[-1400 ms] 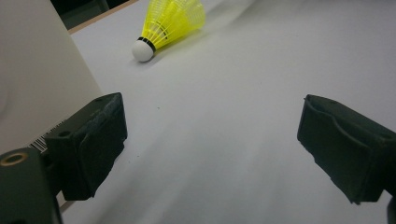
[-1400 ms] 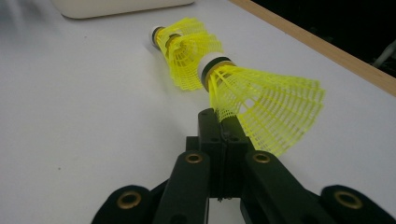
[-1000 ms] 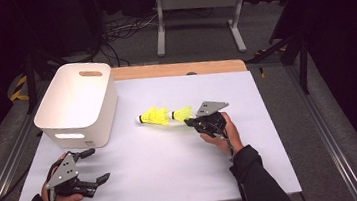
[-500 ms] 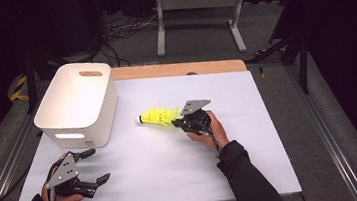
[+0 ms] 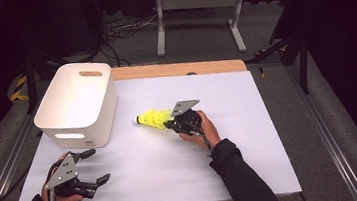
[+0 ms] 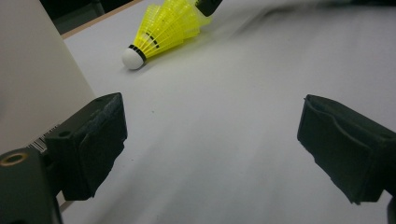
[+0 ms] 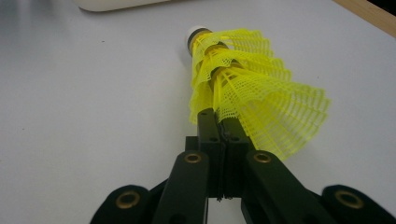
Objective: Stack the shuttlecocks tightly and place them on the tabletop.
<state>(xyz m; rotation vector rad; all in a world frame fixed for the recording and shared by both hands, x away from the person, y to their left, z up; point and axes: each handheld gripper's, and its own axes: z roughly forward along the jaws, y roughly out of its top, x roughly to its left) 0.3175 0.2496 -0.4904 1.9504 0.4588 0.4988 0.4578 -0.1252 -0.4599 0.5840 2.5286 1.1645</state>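
A white table (image 5: 251, 138) is seen from the high view, with a strip of bare wood along its far edge. A white bin (image 5: 77, 103) with handle slots is set on the far left part of the table, its open top facing up.

The person's right forearm, in a dark sleeve, is extended from the bottom edge diagonally up and to the left toward the table's middle, with the right hand (image 5: 200, 128) wrapped around the right gripper (image 5: 170, 123). The left hand (image 5: 58, 196) is held low at the near left corner of the table, just in front of the bin, and the left gripper (image 5: 92, 166) is pointed to the right and slightly away from the person.

The left gripper's jaws are spread wide apart, and nothing is held between them; bare tabletop is seen between the pads in the left gripper view.

A stack of yellow shuttlecocks (image 5: 152, 119) is lying on its side near the table's centre, just right of the bin, with the white cork tip pointed toward the bin. In the right gripper view the right gripper's jaws are pressed together on the yellow mesh skirt of the shuttlecocks (image 7: 247, 93), at the edge of the skirt's wide end.
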